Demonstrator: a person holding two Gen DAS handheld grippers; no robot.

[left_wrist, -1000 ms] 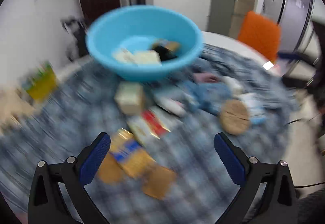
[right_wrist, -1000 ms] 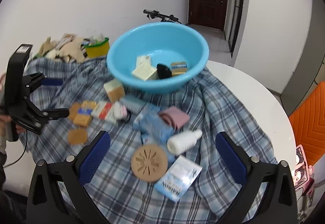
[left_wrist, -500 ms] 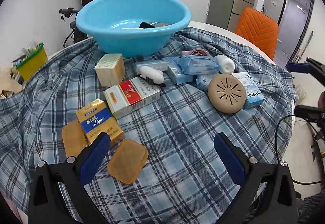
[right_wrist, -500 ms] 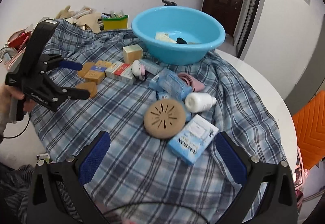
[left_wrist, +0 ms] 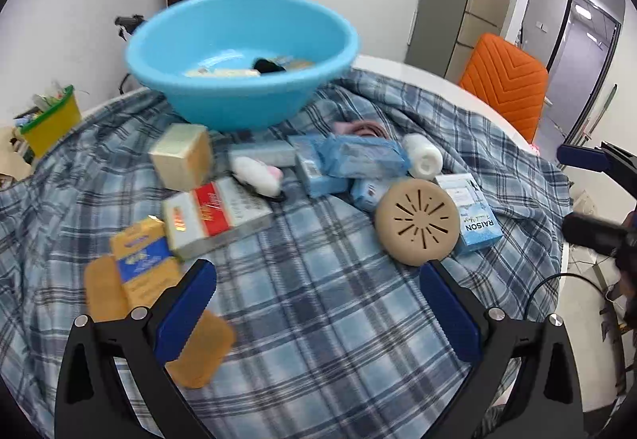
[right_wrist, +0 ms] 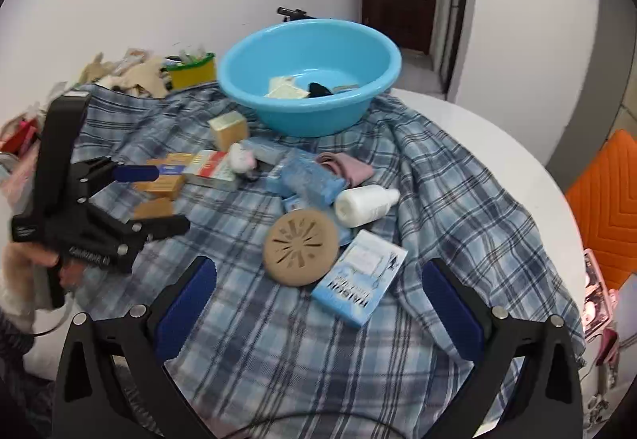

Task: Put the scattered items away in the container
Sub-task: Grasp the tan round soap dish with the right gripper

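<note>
A light blue basin (left_wrist: 243, 53) (right_wrist: 310, 77) stands at the far side of the plaid cloth and holds a few small items. In front of it lie scattered boxes, blue packets, a white bottle (right_wrist: 364, 202), a round tan disc (left_wrist: 416, 226) (right_wrist: 300, 248) and a RAISON box (right_wrist: 360, 281). My left gripper (left_wrist: 314, 303) (right_wrist: 167, 200) hovers open over the cloth near the yellow-blue box (left_wrist: 143, 260) and the orange pads (left_wrist: 199, 347). My right gripper (right_wrist: 318, 291) (left_wrist: 573, 192) is open too, just short of the disc. Neither holds anything.
A red-and-white box (left_wrist: 217, 216), a beige box (left_wrist: 181, 156), a white plush toy (left_wrist: 256, 172) and a pink cloth (right_wrist: 350, 166) crowd the middle. A yellow bin (right_wrist: 191, 71) sits at the back left, an orange chair (left_wrist: 503, 75) beyond the table's right edge.
My left gripper has dropped back from the basin and now moves low over the boxes, its view still blurred. The right gripper has barely shifted. Both stay open.
</note>
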